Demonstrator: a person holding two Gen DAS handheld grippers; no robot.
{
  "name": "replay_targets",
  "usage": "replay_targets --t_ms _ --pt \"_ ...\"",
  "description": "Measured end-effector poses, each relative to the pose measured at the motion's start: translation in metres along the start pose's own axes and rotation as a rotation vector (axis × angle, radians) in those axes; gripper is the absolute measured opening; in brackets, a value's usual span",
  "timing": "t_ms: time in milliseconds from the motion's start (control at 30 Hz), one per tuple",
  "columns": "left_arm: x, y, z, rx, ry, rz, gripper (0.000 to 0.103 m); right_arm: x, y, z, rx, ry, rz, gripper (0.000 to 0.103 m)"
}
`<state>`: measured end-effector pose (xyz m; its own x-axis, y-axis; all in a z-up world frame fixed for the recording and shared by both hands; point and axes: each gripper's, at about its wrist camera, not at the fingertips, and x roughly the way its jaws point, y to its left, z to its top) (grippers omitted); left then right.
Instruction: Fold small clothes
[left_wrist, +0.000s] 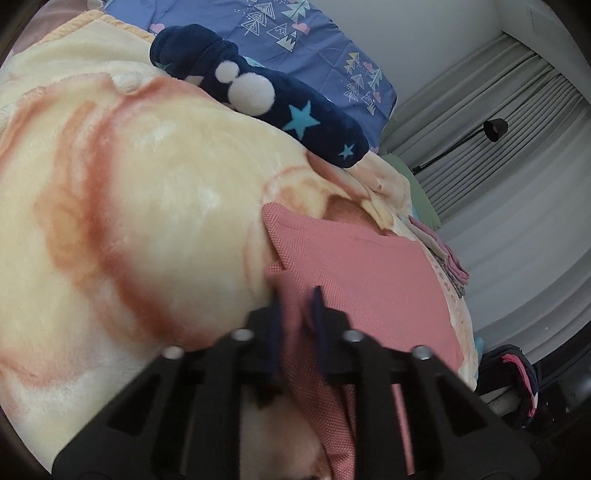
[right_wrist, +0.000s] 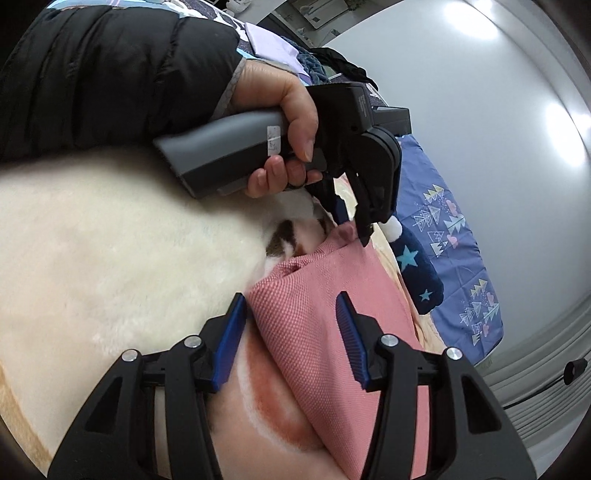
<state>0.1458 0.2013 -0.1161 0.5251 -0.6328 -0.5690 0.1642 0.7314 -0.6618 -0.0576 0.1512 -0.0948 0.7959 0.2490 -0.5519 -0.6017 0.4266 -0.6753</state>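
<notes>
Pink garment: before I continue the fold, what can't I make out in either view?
- Pink garment: near end cut off by the frame edge and gripper frames in both views.
- Left gripper: its fingertips are motion-blurred in the left wrist view.
- Folded clothes at the blanket edge: too small to identify.

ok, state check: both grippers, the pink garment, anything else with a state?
left gripper: shut on the pink garment's corner, pinching a fold
right gripper: open, fingers straddling the garment's near edge
pink garment: partly folded on the blanket, one corner lifted
navy star plush: lying on the blanket, untouched
</notes>
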Motion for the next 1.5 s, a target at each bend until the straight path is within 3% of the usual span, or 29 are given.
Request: replay_targets --t_ms 33,67,200,367,500,600,733,833,967,1200,1233,1267,1333,1367,1500 --pt "0.0 -0.002 0.0 0.002 -0.017 0.018 0.006 0.004 -0.001 0.001 0.001 0.009 0.011 0.008" --pt "-0.002 -0.004 0.0 0.004 -0.039 0.029 0.005 0.004 -0.001 0.002 0.0 0.006 0.006 0.004" --pt "-0.018 -0.014 0.004 0.025 -0.119 0.002 0.005 -0.017 -0.006 0.005 0.022 -0.037 0.005 0.004" --pt "-0.005 -0.002 0.003 -0.007 -0.074 0.043 0.005 -0.012 0.001 0.003 0.01 -0.019 0.015 0.004" --pt "-0.018 0.004 0.007 -0.026 -0.13 0.053 0.004 -0.013 -0.006 0.001 0.044 -0.019 0.039 0.004" --pt "-0.021 0.011 0.008 -0.052 -0.129 0.046 0.004 -0.013 -0.005 0.001 0.038 -0.02 0.032 0.004" --pt "-0.025 0.005 0.009 -0.017 -0.143 0.051 0.003 -0.01 -0.005 0.001 0.043 -0.016 0.034 0.004" --pt "-0.024 0.004 0.011 -0.007 -0.17 0.088 0.003 -0.015 -0.007 0.004 0.073 -0.027 0.046 0.004" --pt "-0.007 0.012 0.01 -0.029 -0.134 0.148 0.003 -0.009 -0.005 0.003 0.08 -0.004 0.077 0.004" --pt "-0.029 0.007 0.011 -0.034 -0.18 0.058 0.004 -0.012 -0.002 0.002 0.075 -0.005 0.058 0.005" --pt "-0.032 0.008 0.011 -0.045 -0.182 0.065 0.009 -0.011 -0.001 0.002 0.074 -0.001 0.06 0.005" --pt "-0.035 0.01 0.011 -0.063 -0.186 0.062 0.035 -0.011 -0.001 0.001 0.07 0.001 0.061 0.005" --pt "-0.038 0.017 0.011 -0.111 -0.161 -0.012 0.061 -0.009 0.003 0.001 0.06 0.009 0.061 0.005" --pt "-0.037 0.018 0.011 -0.11 -0.128 -0.043 0.061 -0.008 0.004 0.001 0.057 0.01 0.06 0.005" --pt "-0.017 0.001 0.002 -0.012 0.015 0.0 0.061 -0.009 0.001 0.001 0.073 0.009 0.072 0.005"
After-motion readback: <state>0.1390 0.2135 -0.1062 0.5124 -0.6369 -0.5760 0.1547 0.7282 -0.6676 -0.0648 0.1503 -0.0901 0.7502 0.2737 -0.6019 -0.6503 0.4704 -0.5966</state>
